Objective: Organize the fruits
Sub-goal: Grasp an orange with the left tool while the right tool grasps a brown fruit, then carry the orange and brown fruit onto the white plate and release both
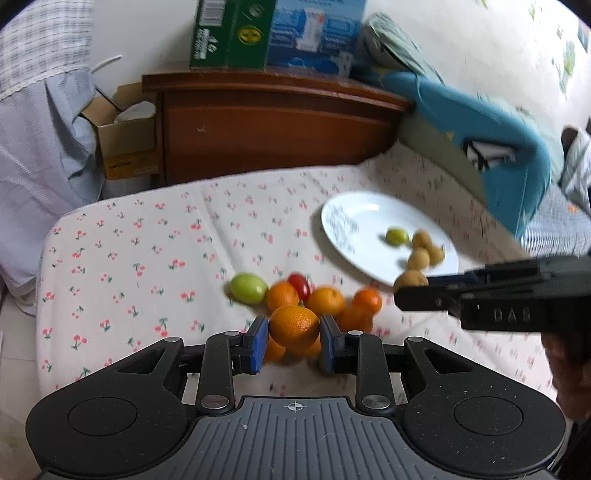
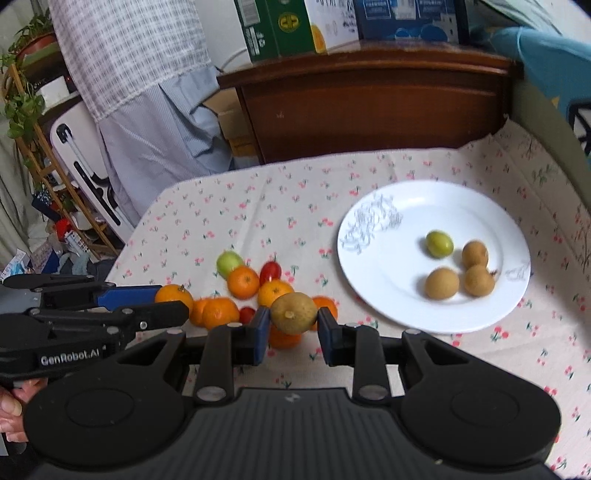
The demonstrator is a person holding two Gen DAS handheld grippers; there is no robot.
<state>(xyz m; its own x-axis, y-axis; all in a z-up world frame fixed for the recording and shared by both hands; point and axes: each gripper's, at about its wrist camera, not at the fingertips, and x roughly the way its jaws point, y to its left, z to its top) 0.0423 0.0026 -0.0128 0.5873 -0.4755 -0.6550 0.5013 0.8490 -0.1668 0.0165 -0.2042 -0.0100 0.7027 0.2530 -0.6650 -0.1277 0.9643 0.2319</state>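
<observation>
My left gripper [image 1: 294,341] is shut on an orange mandarin [image 1: 294,326] above a pile of mandarins [image 1: 325,301], a green fruit [image 1: 248,287] and a cherry tomato [image 1: 300,285] on the cherry-print cloth. My right gripper [image 2: 293,332] is shut on a brown longan [image 2: 293,312], held above the pile, left of the white plate [image 2: 388,295]. The plate holds a green fruit [image 2: 439,243] and three longans [image 2: 441,283]. In the left wrist view the right gripper [image 1: 410,291] comes in from the right with its longan [image 1: 410,281] at the plate's [image 1: 354,221] near rim.
A wooden cabinet [image 1: 273,125] with cartons [image 1: 236,33] on top stands behind the table. A blue cushion [image 1: 491,147] lies at the far right. A cardboard box [image 1: 122,144] and hanging clothes [image 2: 147,110] are at the left. A plant shelf [image 2: 26,110] stands far left.
</observation>
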